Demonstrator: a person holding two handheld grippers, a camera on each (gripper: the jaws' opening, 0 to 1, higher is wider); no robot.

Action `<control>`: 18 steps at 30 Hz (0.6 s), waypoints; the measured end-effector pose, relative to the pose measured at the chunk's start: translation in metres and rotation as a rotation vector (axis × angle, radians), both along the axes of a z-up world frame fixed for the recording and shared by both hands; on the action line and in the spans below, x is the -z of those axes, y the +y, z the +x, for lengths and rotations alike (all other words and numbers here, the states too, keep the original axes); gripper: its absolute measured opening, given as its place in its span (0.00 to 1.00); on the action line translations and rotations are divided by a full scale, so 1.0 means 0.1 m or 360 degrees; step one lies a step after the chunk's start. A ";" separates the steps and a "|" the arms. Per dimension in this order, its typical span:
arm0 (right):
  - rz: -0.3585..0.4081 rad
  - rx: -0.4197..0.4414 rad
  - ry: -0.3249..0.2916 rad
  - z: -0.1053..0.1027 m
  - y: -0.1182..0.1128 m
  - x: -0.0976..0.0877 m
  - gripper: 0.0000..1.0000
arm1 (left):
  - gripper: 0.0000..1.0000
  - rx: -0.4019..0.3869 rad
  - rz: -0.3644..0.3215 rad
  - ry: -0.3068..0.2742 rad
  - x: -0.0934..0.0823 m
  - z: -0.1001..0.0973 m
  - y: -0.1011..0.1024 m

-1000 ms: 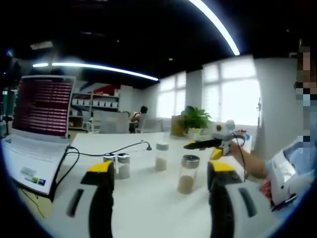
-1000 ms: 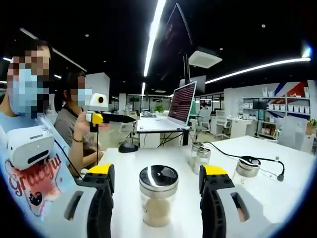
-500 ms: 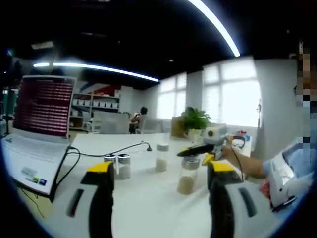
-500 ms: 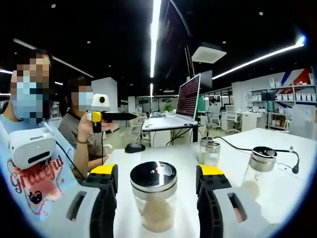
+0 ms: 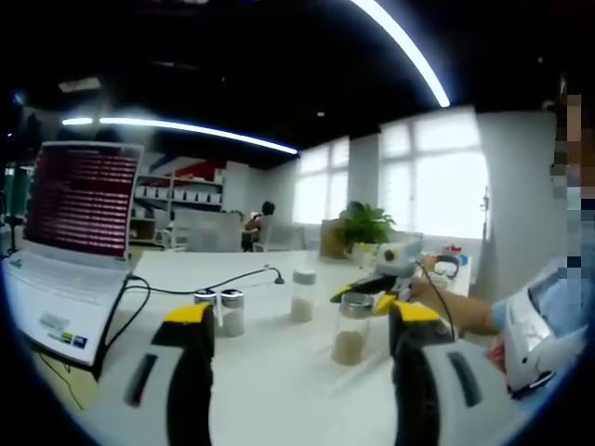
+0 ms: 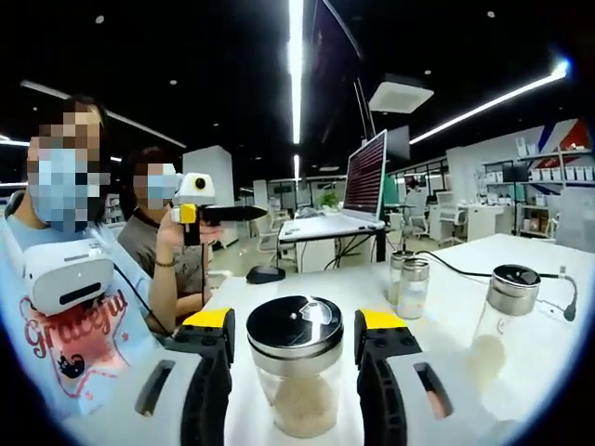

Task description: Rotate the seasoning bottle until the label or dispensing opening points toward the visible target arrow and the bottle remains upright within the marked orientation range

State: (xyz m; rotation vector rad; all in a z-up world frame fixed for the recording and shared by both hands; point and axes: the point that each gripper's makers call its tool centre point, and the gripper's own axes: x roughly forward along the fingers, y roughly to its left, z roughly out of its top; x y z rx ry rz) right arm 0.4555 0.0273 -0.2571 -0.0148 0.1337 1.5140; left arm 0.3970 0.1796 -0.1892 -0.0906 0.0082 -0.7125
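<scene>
The task looks to be at its beginning, with the grasp not finished. In the right gripper view the seasoning bottle point(image 6: 297, 372) stands on the white bench point(image 6: 446, 316) between the two jaws of the right tongs point(image 6: 295, 327), which are apart; a thin gap shows on each side of the steel lid, so I judge that they do not clamp it yet. In the left gripper view the same bottle point(image 5: 352, 327) stands near the middle of the bench point(image 5: 279, 372), and the right tongs point(image 5: 364, 288) sit around its top. The left tongs point(image 5: 297, 321) are apart and hold nothing, well short of the bottle. What is left, as I judge it: to close on the bottle, to turn it, and to release it standing. I see no target arrow and no marked range on the bench, so I cannot say how much turn is needed. The long axis of the bottle is vertical; it stands upright with the lid on top and pale grains at the bottom. The glass is clear and I can find no label, and the lid shows only a small mark at its centre, so which way the opening points I cannot tell. Other shakers point(image 6: 410, 283) and a taller bottle point(image 6: 499, 321) stand apart from it.
</scene>
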 end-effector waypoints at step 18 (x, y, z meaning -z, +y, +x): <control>0.0025 0.0008 0.0007 0.02 0.02 0.01 0.41 | 0.81 0.0004 -0.0003 -0.0003 -0.01 0.00 0.00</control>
